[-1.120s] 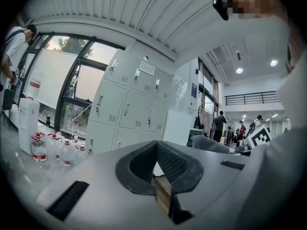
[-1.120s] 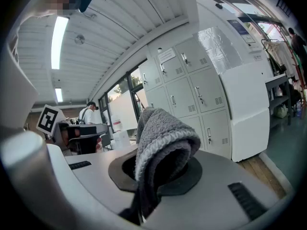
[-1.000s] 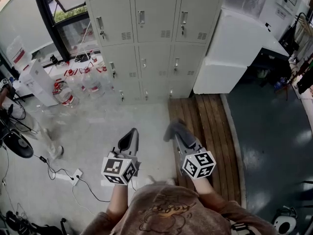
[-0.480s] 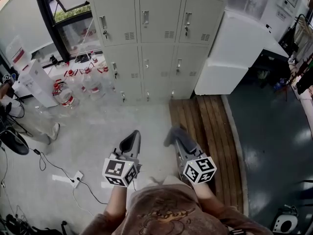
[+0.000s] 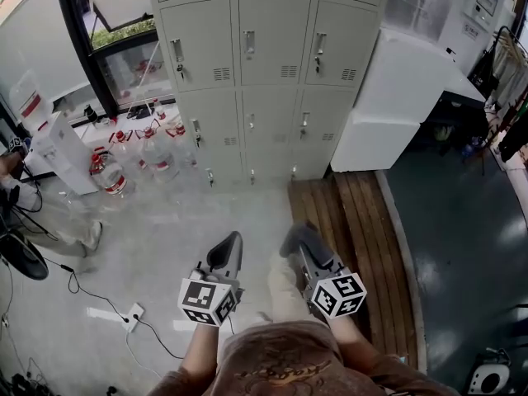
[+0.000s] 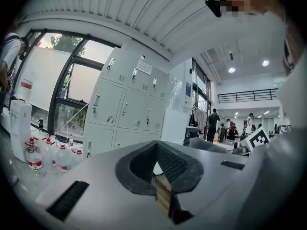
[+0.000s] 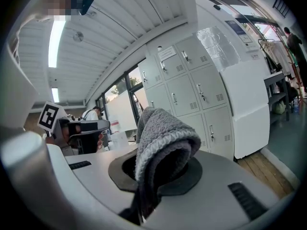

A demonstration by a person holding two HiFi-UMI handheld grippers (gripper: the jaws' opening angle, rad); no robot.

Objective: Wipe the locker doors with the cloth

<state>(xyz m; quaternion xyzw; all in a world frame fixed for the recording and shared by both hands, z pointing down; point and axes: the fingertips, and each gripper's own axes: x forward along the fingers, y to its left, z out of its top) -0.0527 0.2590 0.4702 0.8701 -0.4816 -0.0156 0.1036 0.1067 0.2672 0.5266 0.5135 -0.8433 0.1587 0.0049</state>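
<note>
Bulging up from between the fingers of the right gripper (image 7: 160,174), a folded grey cloth (image 7: 163,138) is held pinched, the jaws clenched on it. The left gripper (image 6: 156,169) is seen with its jaws pressed together and nothing caught between them. The grey lockers (image 5: 247,73) are seen ahead of both pairs of fingertips, well apart from the cloth, every door shut. Wooden planks (image 5: 355,213) are seen below and right of the right fingers, and water bottles (image 5: 148,151) on the floor ahead and left of the left fingers.
</note>
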